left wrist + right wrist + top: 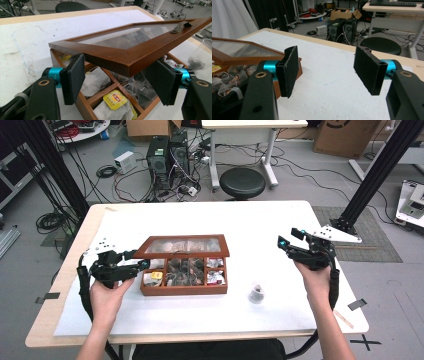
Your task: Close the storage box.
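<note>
A brown wooden tea box point(184, 289) with a glass-paned hinged lid point(186, 247) is seen on the white-covered table point(280, 320), roughly at its middle. The lid is raised partway, tilted up from the far edge of the box. Inside the box, square compartments are filled with tea bags; a yellow-tagged tea bag point(115, 99) lies in a near compartment in the left gripper view.

The left gripper point(134, 265) is held at the left end of the box. In the left gripper view its two black jaws are spread wide on either side of the lid's near corner point(130, 65); that corner sits between the pads, the left-hand pad point(75, 77) looking close against the lid's edge. Whether either pad presses the wood cannot be told. The lid's small metal handle point(180, 27) is seen at the far end of the frame.

The right gripper point(290, 240) is held well to the right of the box, above the bare table, with its grey three-cornered plate point(335, 234) beyond it. In the right gripper view its jaws stand wide apart with nothing between them, and the box is seen at the left edge point(237, 60).

A small clear cup point(257, 294) with something dark inside stands on the table just right of the box, between box and right hand point(315, 277).
</note>
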The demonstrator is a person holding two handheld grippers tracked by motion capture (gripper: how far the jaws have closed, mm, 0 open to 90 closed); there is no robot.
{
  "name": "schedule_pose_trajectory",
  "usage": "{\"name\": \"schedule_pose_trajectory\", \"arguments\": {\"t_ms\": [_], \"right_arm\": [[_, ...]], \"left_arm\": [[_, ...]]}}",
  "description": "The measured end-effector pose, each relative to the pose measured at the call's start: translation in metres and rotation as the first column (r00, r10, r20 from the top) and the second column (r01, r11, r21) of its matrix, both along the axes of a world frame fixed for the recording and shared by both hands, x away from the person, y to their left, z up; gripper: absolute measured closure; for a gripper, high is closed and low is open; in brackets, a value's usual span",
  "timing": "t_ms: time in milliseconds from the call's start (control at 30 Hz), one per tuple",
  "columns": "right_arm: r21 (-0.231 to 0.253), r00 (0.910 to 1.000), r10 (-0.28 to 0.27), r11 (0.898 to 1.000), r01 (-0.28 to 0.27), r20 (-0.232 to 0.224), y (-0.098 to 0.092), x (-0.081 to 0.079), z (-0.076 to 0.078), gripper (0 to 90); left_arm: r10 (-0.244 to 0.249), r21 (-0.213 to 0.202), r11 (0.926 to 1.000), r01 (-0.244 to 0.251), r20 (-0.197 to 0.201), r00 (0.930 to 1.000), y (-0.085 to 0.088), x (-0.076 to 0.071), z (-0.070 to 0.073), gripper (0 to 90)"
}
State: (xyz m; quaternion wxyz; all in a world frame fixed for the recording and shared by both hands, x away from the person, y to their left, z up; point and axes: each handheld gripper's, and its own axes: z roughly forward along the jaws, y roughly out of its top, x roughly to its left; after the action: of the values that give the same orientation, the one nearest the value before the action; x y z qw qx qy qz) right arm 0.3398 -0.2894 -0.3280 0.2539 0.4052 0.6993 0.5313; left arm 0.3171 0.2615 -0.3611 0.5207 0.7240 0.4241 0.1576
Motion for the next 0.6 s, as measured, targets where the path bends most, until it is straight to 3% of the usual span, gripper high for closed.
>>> {"name": "schedule_pose_trajectory", "arguments": {"t_ms": [200,367,600], "right_arm": [[0.001,1.0,-0.003,1.0,0.003,-0.001,0.0,0.0,0.0,37.8],[0.002,1.0,-0.003,1.0,0.003,-0.002,-0.001,0.0,0.0,37.8],[0.0,1.0,0.0,1.0,0.0,-0.007,0.0,0.0,-0.002,38.0]], "left_arm": [[0.002,0.013,0.9999,-0.002,0.006,1.0,-0.001,-0.004,-0.004,32.7],[-0.012,0.047,0.9988,0.013,-0.016,0.9998,-0.001,-0.007,-0.008,32.8],[-0.012,0.038,0.9992,0.013,-0.02,0.9997,-0.001,-0.011,-0.02,32.6]]}}
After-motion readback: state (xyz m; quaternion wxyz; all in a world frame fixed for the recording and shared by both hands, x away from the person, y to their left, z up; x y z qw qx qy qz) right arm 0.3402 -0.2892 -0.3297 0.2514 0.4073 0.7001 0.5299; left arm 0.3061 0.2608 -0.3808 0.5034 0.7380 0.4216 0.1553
